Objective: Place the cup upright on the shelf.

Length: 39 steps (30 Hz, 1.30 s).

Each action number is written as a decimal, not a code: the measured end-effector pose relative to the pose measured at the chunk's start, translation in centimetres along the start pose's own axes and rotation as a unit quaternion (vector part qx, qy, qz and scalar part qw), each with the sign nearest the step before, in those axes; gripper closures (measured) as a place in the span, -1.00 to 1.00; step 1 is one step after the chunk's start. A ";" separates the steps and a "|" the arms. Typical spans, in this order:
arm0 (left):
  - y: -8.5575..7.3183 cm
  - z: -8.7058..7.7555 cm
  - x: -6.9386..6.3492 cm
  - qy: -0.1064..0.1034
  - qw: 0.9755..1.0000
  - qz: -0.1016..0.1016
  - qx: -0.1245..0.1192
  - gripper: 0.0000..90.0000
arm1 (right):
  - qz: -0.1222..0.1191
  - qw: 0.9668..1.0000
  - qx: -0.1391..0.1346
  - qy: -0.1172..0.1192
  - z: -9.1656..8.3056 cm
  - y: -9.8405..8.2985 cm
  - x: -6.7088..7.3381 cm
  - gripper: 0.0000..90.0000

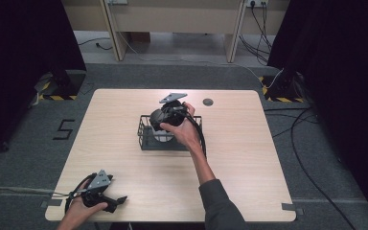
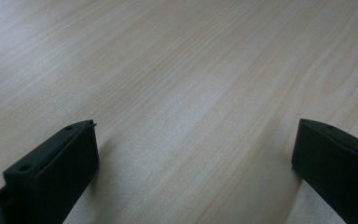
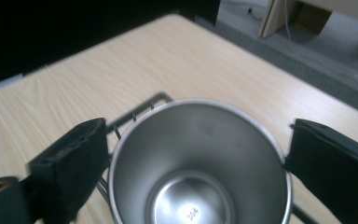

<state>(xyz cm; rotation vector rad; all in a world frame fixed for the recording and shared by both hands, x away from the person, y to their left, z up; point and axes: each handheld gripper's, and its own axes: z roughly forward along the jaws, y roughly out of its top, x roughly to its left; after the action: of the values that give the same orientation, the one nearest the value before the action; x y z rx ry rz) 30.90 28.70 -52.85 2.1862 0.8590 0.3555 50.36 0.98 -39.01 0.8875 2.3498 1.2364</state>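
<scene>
Steel cup [image 3: 198, 163] sits between right gripper [image 3: 196, 158] fingers [image 3: 72, 163] — inside wire basket [image 3: 140, 109].

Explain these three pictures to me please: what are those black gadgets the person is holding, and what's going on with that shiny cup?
A person holds a hand-held two-jaw gripper in each hand. One picture looks down from above; the other two come from cameras riding on the grippers. On the wooden table stands a dark wire basket with a steel cup in it. The right gripper sits over the cup, a jaw at each side of its rim; whether they press is unclear. The left gripper rests open near the table's edge, holding nothing.
</scene>
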 end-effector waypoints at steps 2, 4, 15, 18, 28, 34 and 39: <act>0.0 0.0 0.0 0.000 1.000 0.000 0.000 -1.00 | 0.002 1.000 -0.015 0.007 -0.6 0.4 0.0 -0.52; 0.0 0.0 0.0 0.000 1.000 0.000 0.000 -1.00 | 0.005 1.000 -0.015 0.002 -0.9 0.5 0.0 -0.76; 0.0 0.0 0.0 0.000 1.000 0.000 0.000 -1.00 | 0.022 0.999 -0.036 0.015 -2.4 0.2 -0.4 -0.64; 0.0 0.0 0.0 0.000 1.000 0.000 0.000 -1.00 | 0.024 0.999 -0.043 0.017 -2.9 0.1 -0.4 -0.67; 0.0 0.0 0.0 0.000 1.000 0.000 0.000 -1.00 | 0.030 0.998 -0.054 0.020 -4.2 -0.3 -0.5 -0.66; 0.0 0.0 0.0 0.000 1.000 0.000 -0.001 -1.00 | 0.031 0.997 -0.063 0.024 -5.1 -0.6 -0.6 -0.66; 0.0 0.0 0.0 0.000 1.000 -0.001 -0.001 -1.00 | 0.027 0.997 -0.065 0.023 -6.0 -1.2 -0.5 -0.66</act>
<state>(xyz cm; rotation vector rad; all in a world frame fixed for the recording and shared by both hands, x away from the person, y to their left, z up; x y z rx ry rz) 30.90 28.69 -52.86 2.1840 0.8601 0.3551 46.98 -3.54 -36.60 0.8951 2.2633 1.4270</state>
